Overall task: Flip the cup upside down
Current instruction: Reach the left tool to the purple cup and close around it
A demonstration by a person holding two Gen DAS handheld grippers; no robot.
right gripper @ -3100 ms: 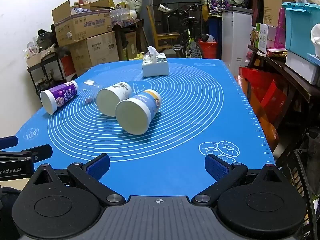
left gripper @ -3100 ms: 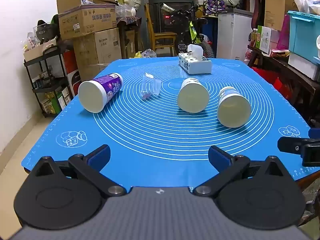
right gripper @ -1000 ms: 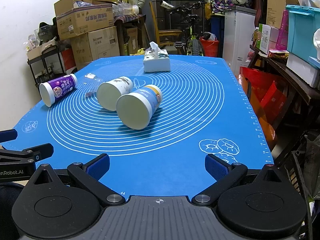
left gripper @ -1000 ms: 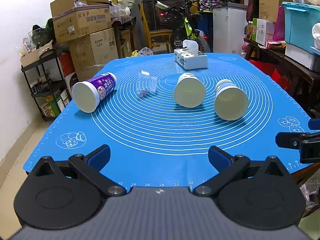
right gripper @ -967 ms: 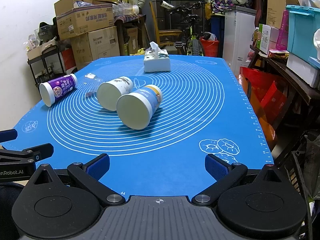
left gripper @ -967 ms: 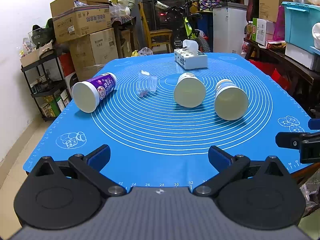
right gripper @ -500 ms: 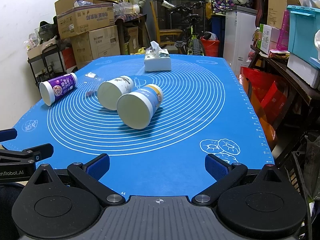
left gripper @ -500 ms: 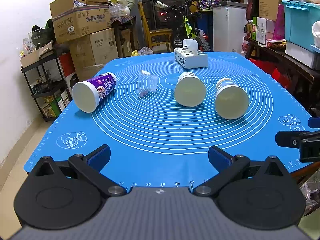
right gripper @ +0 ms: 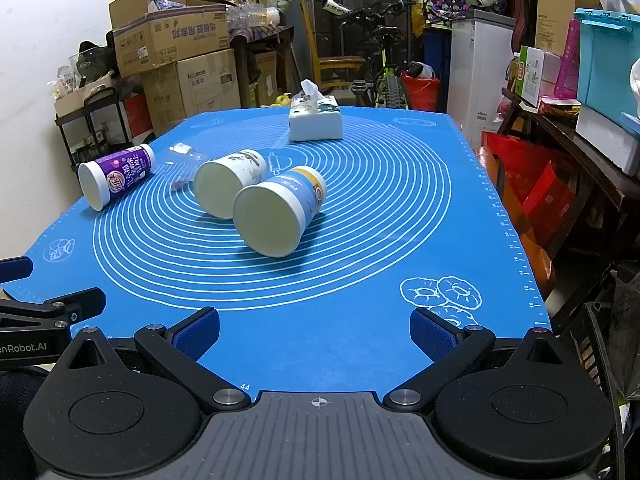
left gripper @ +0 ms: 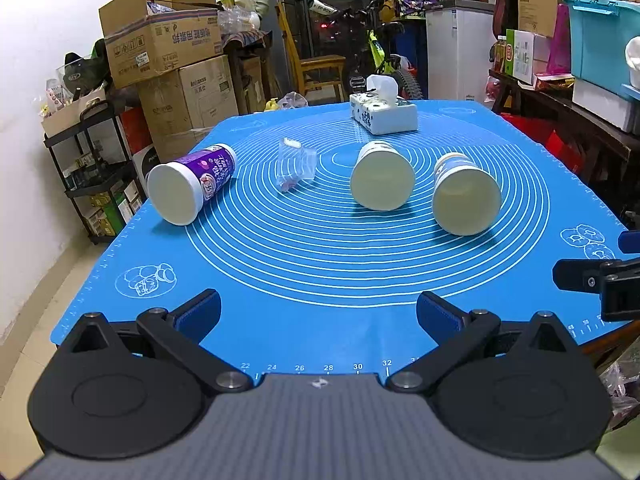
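Blue mat [left gripper: 320,264] covers the bench; from the left wrist, the left claw [left gripper: 318,314] hangs released short of three cups on their sides, the purple cup [left gripper: 190,182] left of the tissue box [left gripper: 382,114].

From the right wrist, the right claw [right gripper: 314,334] gapes empty (nothing gripped), nearest the blue-banded cup [right gripper: 278,216], probably its target, before that box.

Three cups lie on their sides on the mat [left gripper: 320,272], open mouths toward the near edge: one cup [left gripper: 190,184] far left, a second cup [left gripper: 382,178] near the middle, a third cup [left gripper: 464,196] just right of it. A small plastic bag [left gripper: 294,164] lies between the first two. A tissue box [left gripper: 382,114] stands behind them
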